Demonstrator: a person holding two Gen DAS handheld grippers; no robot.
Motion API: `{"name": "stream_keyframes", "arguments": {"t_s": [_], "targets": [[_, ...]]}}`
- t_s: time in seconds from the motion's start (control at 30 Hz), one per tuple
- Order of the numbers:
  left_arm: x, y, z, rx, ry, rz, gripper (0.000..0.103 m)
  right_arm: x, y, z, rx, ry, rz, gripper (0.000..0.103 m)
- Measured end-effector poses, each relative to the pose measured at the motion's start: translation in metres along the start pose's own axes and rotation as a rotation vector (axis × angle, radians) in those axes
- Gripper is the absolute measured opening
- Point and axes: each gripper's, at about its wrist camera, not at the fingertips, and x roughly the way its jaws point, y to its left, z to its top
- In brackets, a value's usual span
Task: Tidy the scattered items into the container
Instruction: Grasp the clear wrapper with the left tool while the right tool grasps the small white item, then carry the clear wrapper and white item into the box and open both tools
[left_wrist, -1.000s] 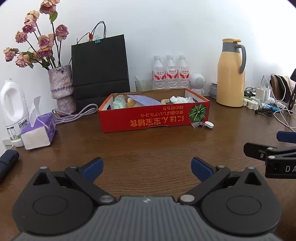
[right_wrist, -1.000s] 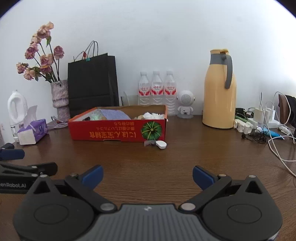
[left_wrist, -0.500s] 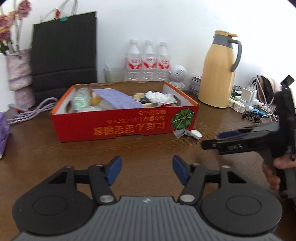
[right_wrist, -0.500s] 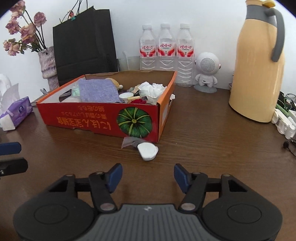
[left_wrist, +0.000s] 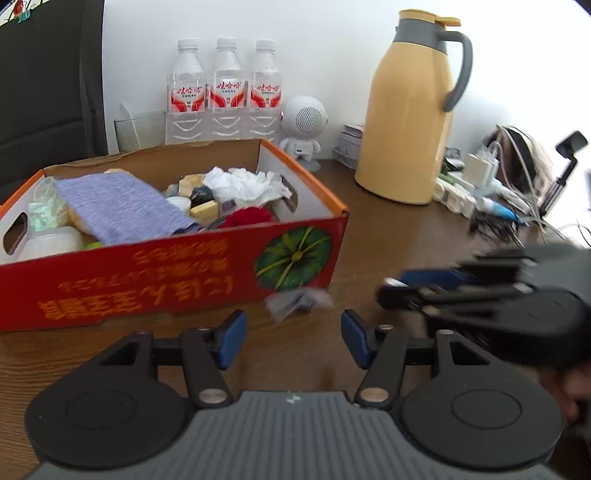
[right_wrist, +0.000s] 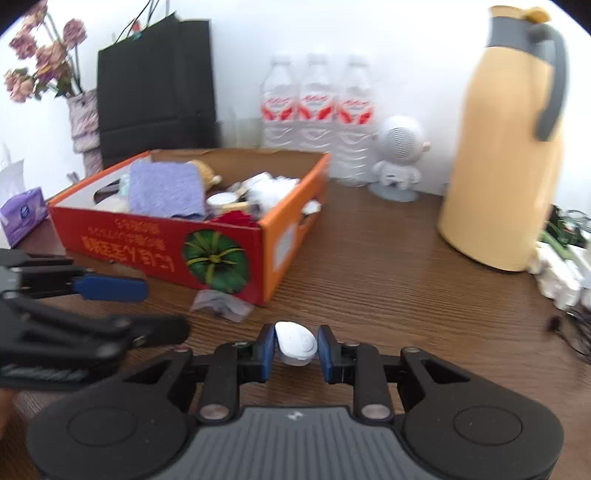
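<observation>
The red cardboard box (left_wrist: 147, 280) (right_wrist: 147, 240) holds a purple cloth, crumpled tissue and several small items. A crumpled grey wrapper (left_wrist: 295, 301) (right_wrist: 221, 302) lies on the table at the box's front corner. My left gripper (left_wrist: 293, 332) (right_wrist: 164, 310) hovers just short of the wrapper, its jaws partly apart and opening, nothing between them. My right gripper (right_wrist: 296, 343) (left_wrist: 402, 284) is closing on a small white oval case (right_wrist: 295, 343), and both blue pads touch its sides.
A yellow thermos jug (right_wrist: 502, 147) stands at the right, with a power strip and cables (left_wrist: 491, 206) beyond it. Three water bottles (left_wrist: 225, 92), a white robot speaker (right_wrist: 399, 155), a black bag (right_wrist: 155, 92), a flower vase (right_wrist: 83, 125) and a tissue pack (right_wrist: 22, 216) line the back and left.
Both grippers have moved forward to the box's front corner. The right jaws have narrowed from wide open onto the white case. The left jaws narrowed from wide open to partly apart.
</observation>
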Motion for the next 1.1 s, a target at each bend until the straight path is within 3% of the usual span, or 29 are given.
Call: {"name": "stream_keyframes", "arguments": {"t_s": [0.13, 0.23, 0.3, 0.33, 0.4, 0.47, 0.67, 0.83, 1.1], "targets": [[0.025, -0.026, 0.007, -0.016, 0.003, 0.113, 0.063, -0.027, -0.017, -0.013, 0.071, -0.068, 0.006, 0.023], [0.037, -0.037, 0.010, -0.008, 0.002, 0.192, 0.058, -0.037, -0.024, -0.021, 0.131, -0.122, 0.069, 0.023], [0.043, -0.038, 0.009, -0.035, 0.015, 0.203, 0.050, -0.042, -0.025, -0.022, 0.145, -0.160, 0.111, 0.023], [0.045, -0.038, 0.008, -0.041, 0.020, 0.205, 0.040, -0.044, -0.026, -0.021, 0.149, -0.171, 0.116, 0.023], [0.045, -0.039, 0.006, -0.030, 0.012, 0.210, 0.035, -0.048, -0.027, -0.021, 0.173, -0.193, 0.122, 0.023], [0.044, -0.042, 0.005, -0.017, 0.006, 0.213, 0.024, -0.049, -0.028, -0.020, 0.192, -0.188, 0.133, 0.023], [0.034, -0.039, 0.003, -0.041, 0.004, 0.209, 0.018, -0.044, -0.022, -0.023, 0.190, -0.157, 0.136, 0.023], [-0.032, -0.035, -0.013, -0.064, -0.066, 0.195, 0.017, -0.042, -0.020, -0.025, 0.167, -0.157, 0.115, 0.023], [-0.161, 0.004, -0.069, -0.115, -0.156, 0.270, 0.017, -0.062, 0.022, -0.025, 0.093, -0.210, 0.083, 0.024]]}}
